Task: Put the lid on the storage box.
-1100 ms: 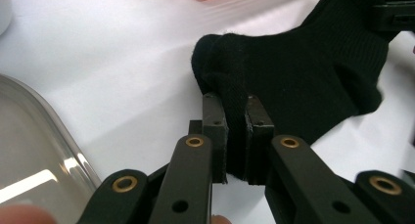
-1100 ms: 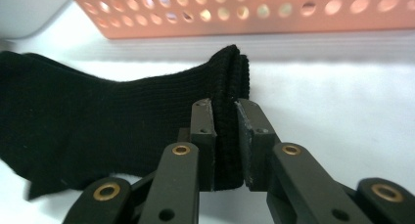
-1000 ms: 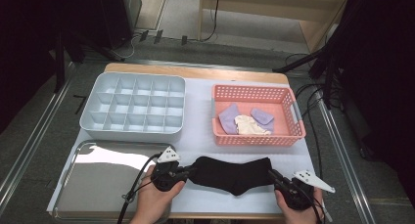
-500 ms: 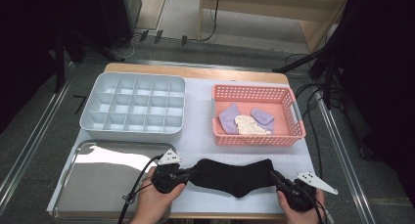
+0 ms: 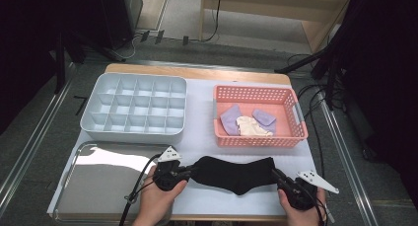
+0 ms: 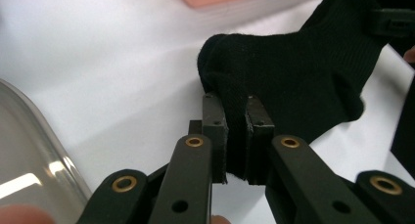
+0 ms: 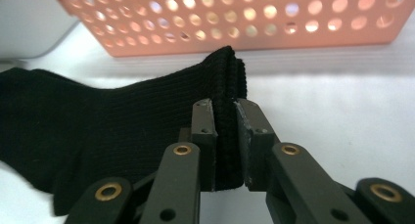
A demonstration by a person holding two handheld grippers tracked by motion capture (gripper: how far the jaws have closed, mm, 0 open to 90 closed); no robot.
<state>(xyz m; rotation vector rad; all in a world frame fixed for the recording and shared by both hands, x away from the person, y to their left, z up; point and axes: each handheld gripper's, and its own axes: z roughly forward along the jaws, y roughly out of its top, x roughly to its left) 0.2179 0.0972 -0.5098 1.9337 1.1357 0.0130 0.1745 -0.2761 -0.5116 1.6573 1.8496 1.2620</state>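
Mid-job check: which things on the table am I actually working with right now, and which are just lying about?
In hand:
- black sock, stretched between the two grippers
- left gripper, shut on one end
- right gripper, shut on the other end

Lying about:
- grey compartment tray
- pink basket with two purple pieces and a cream one inside
- metal tray

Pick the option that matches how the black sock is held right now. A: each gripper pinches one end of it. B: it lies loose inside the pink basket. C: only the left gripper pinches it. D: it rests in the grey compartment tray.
A: the black sock is stretched over the white table, with the left gripper clamped on one end and the right gripper on the other.
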